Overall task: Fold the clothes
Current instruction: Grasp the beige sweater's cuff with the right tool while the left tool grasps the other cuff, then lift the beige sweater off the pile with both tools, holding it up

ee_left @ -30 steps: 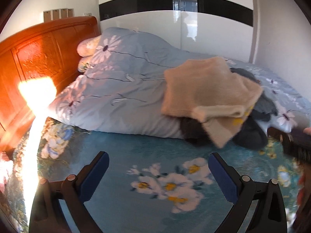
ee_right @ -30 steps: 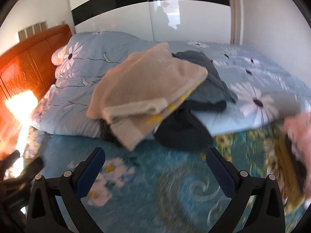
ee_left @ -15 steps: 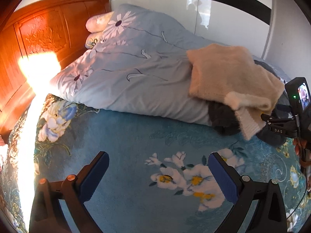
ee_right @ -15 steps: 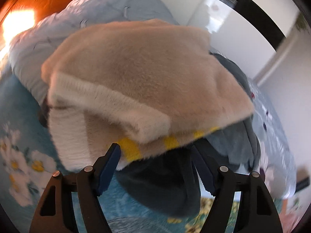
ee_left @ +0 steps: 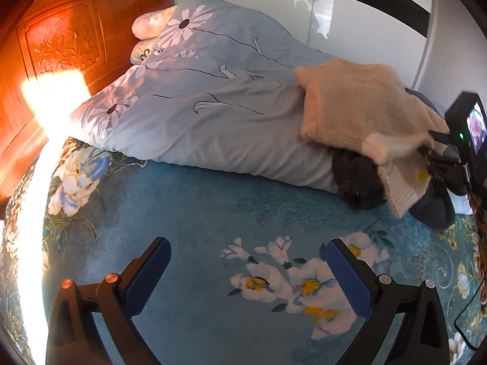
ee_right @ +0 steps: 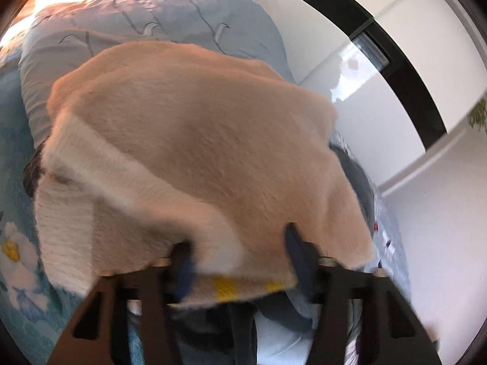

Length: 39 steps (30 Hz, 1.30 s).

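A fluffy beige sweater (ee_left: 359, 103) with a cream ribbed hem and yellow marks lies on top of a pile of dark clothes (ee_left: 359, 179) on the bed. In the right wrist view the sweater (ee_right: 197, 137) fills the frame. My right gripper (ee_right: 240, 249) is closing its jaws on the sweater's lower edge, and the fabric bunches between the pads. The left wrist view shows that right gripper (ee_left: 432, 152) at the sweater's right edge. My left gripper (ee_left: 248, 249) hangs open over the blue floral blanket (ee_left: 213, 213), holding nothing.
A pale blue flowered duvet (ee_left: 213, 106) is heaped behind the clothes, with a pillow (ee_left: 149, 24) at the orange wooden headboard (ee_left: 61, 45). A white and black wardrobe (ee_left: 334, 21) stands behind the bed. Strong sunlight falls on the left side.
My right gripper rolled, moved in to the sweater's edge and narrowed its jaws around the fabric. My left gripper dropped lower and closer to the blanket, still open.
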Each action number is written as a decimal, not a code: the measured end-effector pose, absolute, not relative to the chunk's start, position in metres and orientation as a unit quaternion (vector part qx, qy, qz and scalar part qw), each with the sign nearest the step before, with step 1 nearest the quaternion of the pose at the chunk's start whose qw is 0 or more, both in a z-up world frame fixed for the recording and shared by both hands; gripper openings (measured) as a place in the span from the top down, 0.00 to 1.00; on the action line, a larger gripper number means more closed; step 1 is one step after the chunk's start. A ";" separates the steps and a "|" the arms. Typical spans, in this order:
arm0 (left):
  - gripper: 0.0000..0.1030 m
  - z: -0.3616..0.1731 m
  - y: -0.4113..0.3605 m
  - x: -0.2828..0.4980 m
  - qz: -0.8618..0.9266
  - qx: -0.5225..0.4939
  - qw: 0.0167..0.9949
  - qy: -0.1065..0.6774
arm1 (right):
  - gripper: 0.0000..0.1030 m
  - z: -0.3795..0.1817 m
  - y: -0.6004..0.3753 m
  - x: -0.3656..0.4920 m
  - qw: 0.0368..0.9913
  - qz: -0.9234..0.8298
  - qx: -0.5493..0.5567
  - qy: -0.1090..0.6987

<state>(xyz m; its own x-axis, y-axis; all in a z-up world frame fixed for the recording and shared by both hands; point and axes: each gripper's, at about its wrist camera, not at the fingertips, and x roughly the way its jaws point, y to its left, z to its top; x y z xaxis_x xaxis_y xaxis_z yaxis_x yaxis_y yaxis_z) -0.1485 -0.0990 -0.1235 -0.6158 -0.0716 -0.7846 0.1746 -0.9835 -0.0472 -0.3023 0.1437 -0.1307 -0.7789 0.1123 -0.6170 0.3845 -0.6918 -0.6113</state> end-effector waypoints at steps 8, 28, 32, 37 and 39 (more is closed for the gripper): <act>0.00 -0.096 -0.058 -0.206 -0.931 0.364 0.005 -0.036 | 0.85 -0.078 0.176 -0.309 0.067 -0.910 0.317 0.261; 0.75 -0.058 0.000 -0.329 -0.940 0.306 -0.085 -0.127 | 0.85 -0.039 0.181 -0.312 0.108 -0.917 0.332 0.194; 0.83 -0.036 -0.004 -0.329 -0.945 0.301 -0.092 -0.090 | 0.73 -0.042 0.191 -0.295 0.121 -0.916 0.334 0.186; 0.86 -0.008 -0.004 -0.327 -0.949 0.288 -0.094 -0.087 | 0.53 -0.056 0.213 -0.281 0.118 -0.916 0.338 0.178; 0.87 0.005 -0.004 -0.324 -0.951 0.282 -0.092 -0.083 | 0.53 -0.060 0.219 -0.283 0.114 -0.916 0.345 0.169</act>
<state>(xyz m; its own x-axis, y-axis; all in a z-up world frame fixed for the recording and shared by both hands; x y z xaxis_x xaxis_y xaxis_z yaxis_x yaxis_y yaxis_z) -0.3239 -0.0036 0.0053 -0.8239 0.1286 -0.5519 -0.2222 -0.9692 0.1058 -0.2829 0.2190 -0.0596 -0.7353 -0.0919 -0.6714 0.3259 -0.9166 -0.2315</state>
